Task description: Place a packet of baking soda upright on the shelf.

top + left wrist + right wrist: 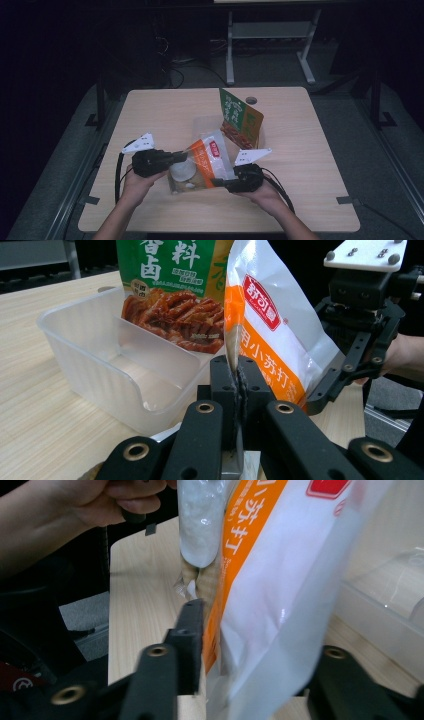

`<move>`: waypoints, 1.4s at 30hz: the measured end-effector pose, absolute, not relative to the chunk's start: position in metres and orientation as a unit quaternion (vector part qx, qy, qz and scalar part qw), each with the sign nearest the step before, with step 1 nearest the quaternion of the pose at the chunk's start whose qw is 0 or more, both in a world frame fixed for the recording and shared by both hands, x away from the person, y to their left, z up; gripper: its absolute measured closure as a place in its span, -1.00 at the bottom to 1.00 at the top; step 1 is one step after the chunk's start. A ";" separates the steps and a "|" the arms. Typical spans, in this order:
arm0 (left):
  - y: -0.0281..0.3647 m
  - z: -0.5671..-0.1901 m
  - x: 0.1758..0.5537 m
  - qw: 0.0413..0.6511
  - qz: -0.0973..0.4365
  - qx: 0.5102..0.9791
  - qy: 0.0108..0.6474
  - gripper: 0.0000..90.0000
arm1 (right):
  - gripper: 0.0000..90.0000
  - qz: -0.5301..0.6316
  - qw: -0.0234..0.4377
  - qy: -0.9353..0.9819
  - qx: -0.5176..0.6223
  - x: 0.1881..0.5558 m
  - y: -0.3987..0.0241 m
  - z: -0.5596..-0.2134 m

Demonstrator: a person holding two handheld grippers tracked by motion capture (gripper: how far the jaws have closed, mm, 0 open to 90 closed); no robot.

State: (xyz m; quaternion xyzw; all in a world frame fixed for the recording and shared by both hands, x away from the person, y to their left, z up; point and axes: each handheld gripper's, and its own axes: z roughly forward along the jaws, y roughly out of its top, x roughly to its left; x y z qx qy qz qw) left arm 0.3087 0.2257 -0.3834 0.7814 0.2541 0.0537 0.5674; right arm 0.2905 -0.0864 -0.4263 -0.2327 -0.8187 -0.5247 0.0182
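An orange-and-white snack bag (202, 162) (280, 335) (270, 580) hangs above the table between both grippers. My left gripper (182, 156) (239, 375) is shut on the bag's thin sealed edge, pads pinched tight on the film. From the other side, my right gripper (217, 182) (255, 650) has the bag's puffy lower corner between its jaws. One pad (192, 630) lies against the orange face; the other is hidden behind the bag. The right gripper (360, 315) also shows in the left gripper view, behind the bag.
A clear plastic container (205, 125) (75, 340) (390, 605) stands mid-table just beyond the bag. A green packet of braised food (240, 120) (175, 270) stands upright in its far side. The wooden tabletop (310, 150) has a cable hole (251, 100) near the back.
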 end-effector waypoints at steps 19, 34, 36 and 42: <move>0.230 -0.398 0.303 0.563 0.029 0.786 0.254 0.94 | 1.00 -0.531 0.022 -0.826 -0.189 0.296 -0.091 -0.395; 0.230 -0.409 0.300 0.533 0.037 0.806 0.253 0.73 | 1.00 -0.490 -0.028 -0.861 -0.131 0.292 -0.076 -0.368; 0.228 -0.410 0.300 0.531 0.045 0.806 0.256 0.54 | 1.00 -0.481 -0.041 -0.867 -0.122 0.290 -0.074 -0.365; 0.235 -0.411 0.300 0.519 0.065 0.810 0.264 0.19 | 1.00 -0.459 -0.057 -0.880 -0.109 0.288 -0.075 -0.365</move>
